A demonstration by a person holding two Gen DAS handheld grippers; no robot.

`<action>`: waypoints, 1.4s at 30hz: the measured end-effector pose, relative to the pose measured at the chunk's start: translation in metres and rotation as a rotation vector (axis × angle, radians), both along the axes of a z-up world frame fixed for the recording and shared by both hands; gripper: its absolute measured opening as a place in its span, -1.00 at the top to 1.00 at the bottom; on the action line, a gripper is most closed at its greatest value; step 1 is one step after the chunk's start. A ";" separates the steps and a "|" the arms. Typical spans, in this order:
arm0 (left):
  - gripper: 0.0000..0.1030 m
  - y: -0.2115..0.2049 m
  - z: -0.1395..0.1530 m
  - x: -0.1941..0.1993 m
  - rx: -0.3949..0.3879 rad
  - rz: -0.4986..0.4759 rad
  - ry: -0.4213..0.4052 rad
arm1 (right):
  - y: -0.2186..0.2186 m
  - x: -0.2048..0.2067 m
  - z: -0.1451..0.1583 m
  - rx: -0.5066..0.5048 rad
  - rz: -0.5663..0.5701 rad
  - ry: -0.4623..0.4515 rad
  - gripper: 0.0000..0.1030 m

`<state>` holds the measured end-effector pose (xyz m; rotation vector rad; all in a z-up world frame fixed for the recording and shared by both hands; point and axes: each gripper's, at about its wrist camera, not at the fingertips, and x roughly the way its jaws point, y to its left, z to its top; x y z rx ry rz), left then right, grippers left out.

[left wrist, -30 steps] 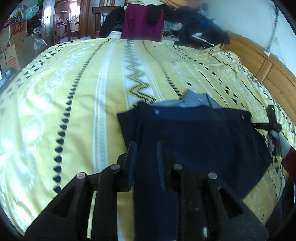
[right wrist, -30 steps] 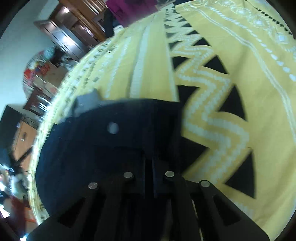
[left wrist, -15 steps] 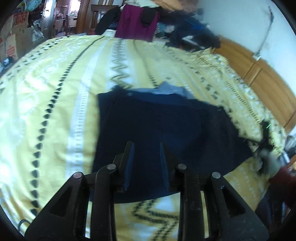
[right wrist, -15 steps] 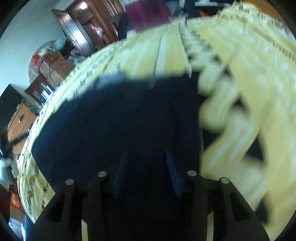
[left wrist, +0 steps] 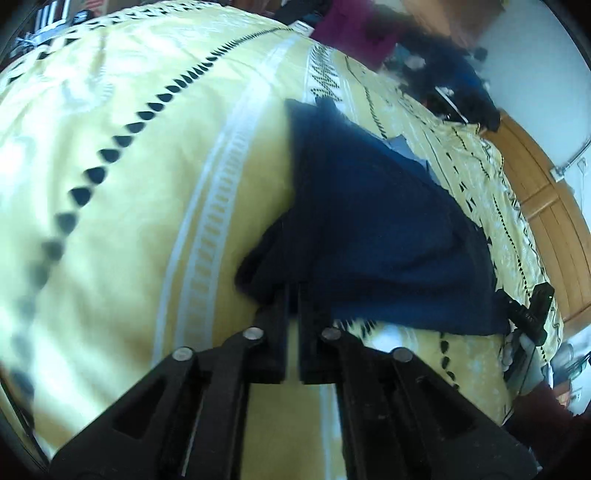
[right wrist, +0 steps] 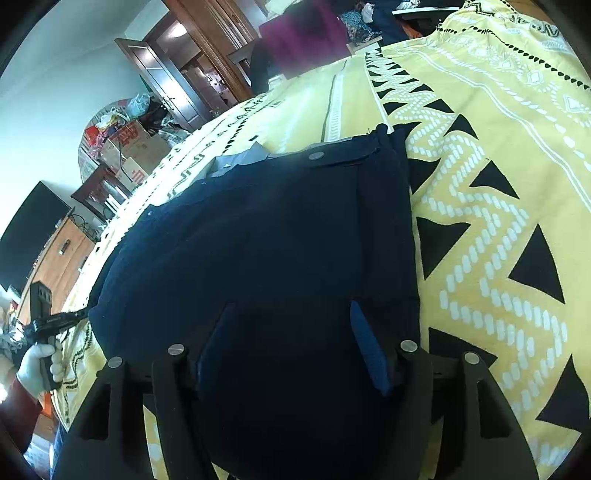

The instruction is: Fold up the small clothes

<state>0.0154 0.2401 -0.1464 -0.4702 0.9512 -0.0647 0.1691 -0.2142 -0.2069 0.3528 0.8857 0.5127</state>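
Note:
A dark navy garment [left wrist: 388, 229] lies flat on the yellow patterned bedspread [left wrist: 129, 184], with a grey piece [left wrist: 400, 146] showing at its far edge. My left gripper [left wrist: 292, 291] is closing its jaws on the garment's near corner, where the fabric bunches between the fingertips. In the right wrist view the navy garment [right wrist: 277, 240] fills the middle. My right gripper [right wrist: 291, 304] hovers over it with its jaws opening; cloth lies under the fingers and the pads do not press it. At the far left a gloved hand [right wrist: 37, 365] holds the left gripper [right wrist: 83, 314] at the garment's corner.
A maroon garment [left wrist: 354, 29] and a heap of dark clothes [left wrist: 454, 74] sit at the bed's far end. A wooden headboard [left wrist: 546, 206] runs along the right. Cardboard boxes [right wrist: 136, 147], a wooden door [right wrist: 192, 62] and a dark screen [right wrist: 29, 229] stand beyond the bed.
My left gripper has dropped and rolled onto the garment's corner and its fingers have come together on the cloth. My right gripper, shut on the fabric before, now has its fingers spread.

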 end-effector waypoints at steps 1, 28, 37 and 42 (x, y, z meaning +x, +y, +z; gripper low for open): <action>0.54 0.000 0.002 -0.006 -0.020 0.012 -0.010 | -0.001 0.000 0.000 0.007 0.000 -0.001 -0.33; 0.87 -0.022 -0.011 0.066 -0.115 0.233 -0.199 | 0.035 0.004 0.027 -0.156 0.085 0.039 -0.64; 0.89 -0.126 0.053 0.067 0.164 -0.085 -0.385 | 0.102 0.039 0.135 0.065 0.211 -0.014 -0.80; 0.89 -0.177 0.059 0.064 0.230 -0.261 -0.422 | 0.195 0.118 0.127 0.195 0.368 0.114 -0.91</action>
